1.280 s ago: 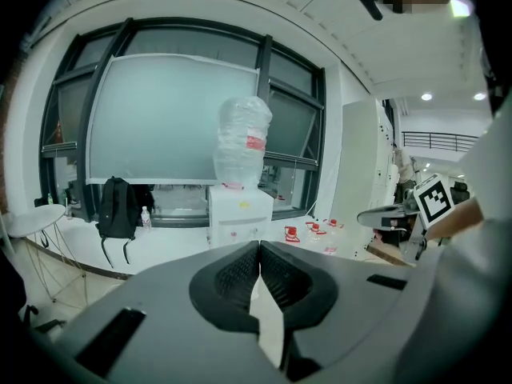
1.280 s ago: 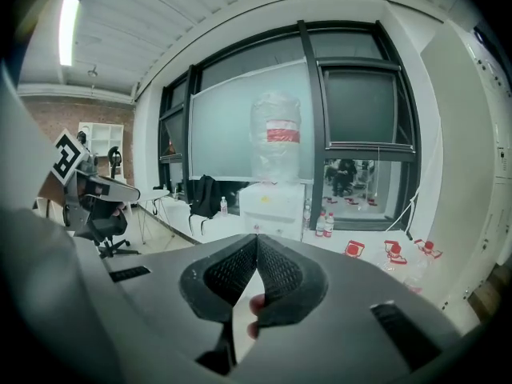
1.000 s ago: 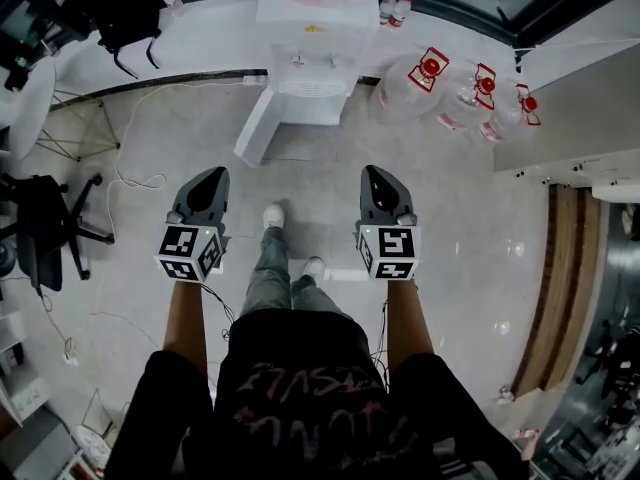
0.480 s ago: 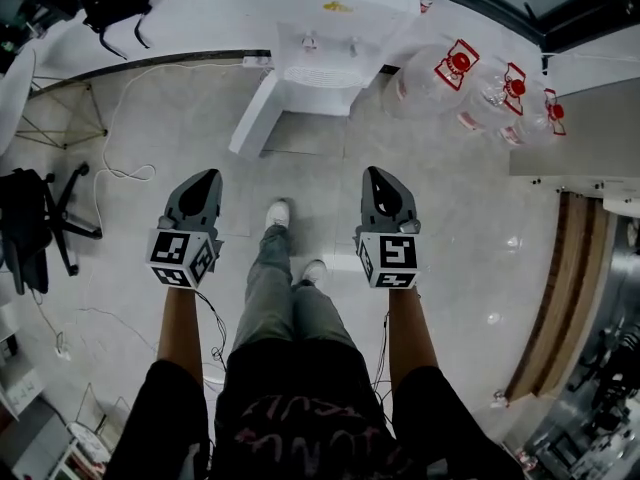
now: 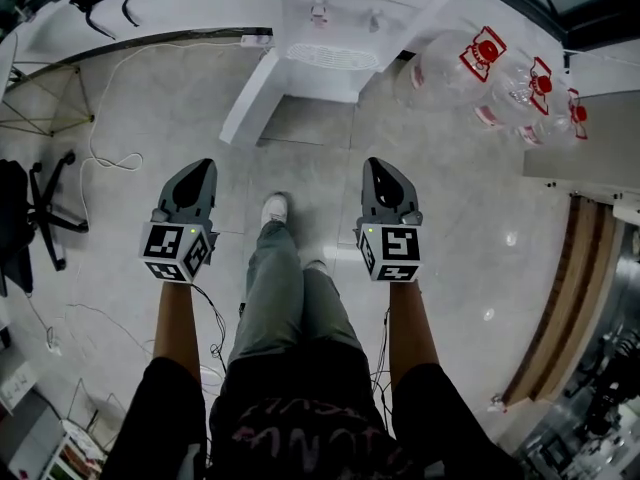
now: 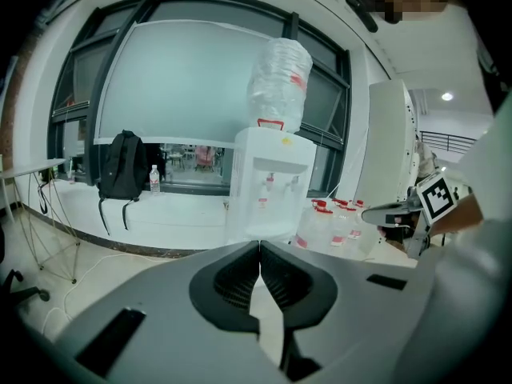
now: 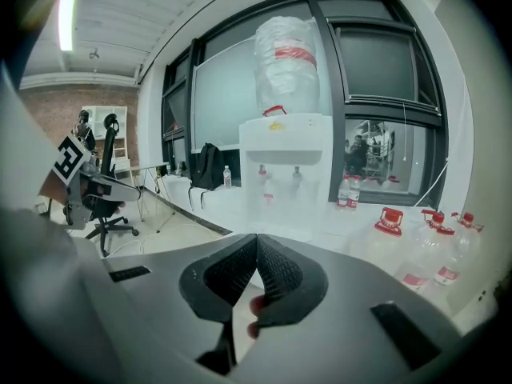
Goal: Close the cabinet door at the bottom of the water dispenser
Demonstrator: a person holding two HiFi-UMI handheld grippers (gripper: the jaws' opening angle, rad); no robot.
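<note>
The white water dispenser (image 5: 340, 23) stands at the top of the head view, with a water bottle on top in the left gripper view, dispenser (image 6: 268, 186). Its bottom cabinet door (image 5: 248, 100) hangs open, swung out to the left over the floor. My left gripper (image 5: 198, 171) and right gripper (image 5: 377, 168) are held side by side above the floor, well short of the door, pointing toward the dispenser (image 7: 284, 174). Both are shut with nothing between the jaws, as seen in the left gripper (image 6: 259, 250) and right gripper (image 7: 257, 242) views.
Several large water bottles (image 5: 495, 73) with red caps lie right of the dispenser. An office chair (image 5: 30, 218) and a cable (image 5: 110, 158) are at the left. A black backpack (image 6: 124, 174) rests on the window ledge. The person's leg and shoe (image 5: 274, 210) are between the grippers.
The person has stepped toward the dispenser, which now sits larger and higher in the head view. Both grippers have come lower and stayed shut.
</note>
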